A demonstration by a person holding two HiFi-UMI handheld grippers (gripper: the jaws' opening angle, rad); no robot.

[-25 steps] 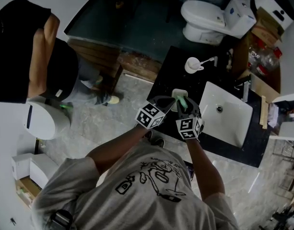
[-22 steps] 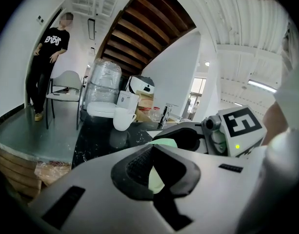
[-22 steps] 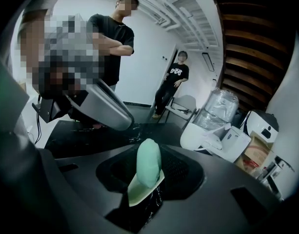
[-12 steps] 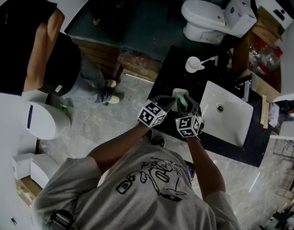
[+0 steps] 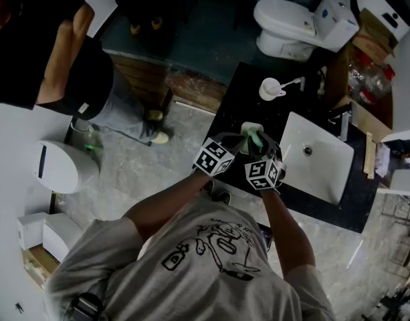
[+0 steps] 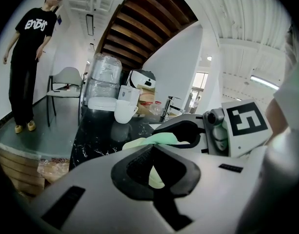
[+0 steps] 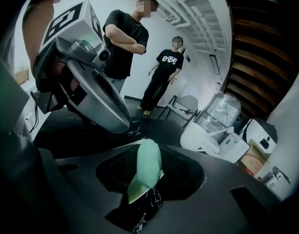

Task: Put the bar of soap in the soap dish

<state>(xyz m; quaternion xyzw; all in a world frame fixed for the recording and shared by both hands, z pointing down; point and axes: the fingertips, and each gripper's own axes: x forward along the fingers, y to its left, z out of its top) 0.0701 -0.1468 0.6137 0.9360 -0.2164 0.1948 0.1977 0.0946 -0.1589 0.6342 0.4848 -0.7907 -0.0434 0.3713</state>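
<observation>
**Checker:** Report the work area, largest item first.

**Operator:** A black marbled counter [image 5: 239,102] with a white sink [image 5: 318,158] set into it. The pale soap dish [image 5: 249,127] sits on the counter, left of the sink. A white cup [image 5: 267,89] stands farther back, well apart from the dish.

**Checker:** Location of the bar of soap?

**Operator:** The green bar of soap [image 7: 148,165] is between the jaws of my right gripper [image 5: 257,143]. The jaws are clamped on its faces and the bar stands on edge. It hangs over the dish, which shows pale just beneath it. I judge that the bar is not yet resting in the dish, though I cannot rule out contact.

**Checker:** Left gripper?

**Operator:** My left gripper [image 5: 237,141] points at the near side of the dish. Its jaws stand close together, and the pale dish shows in the narrow gap. I cannot tell whether the pads press on it.

**Checker:** Task status?

**Operator:** Pickup and carry are complete. In my judgement, what remains is to lower the bar into the dish, release it and withdraw.
</observation>
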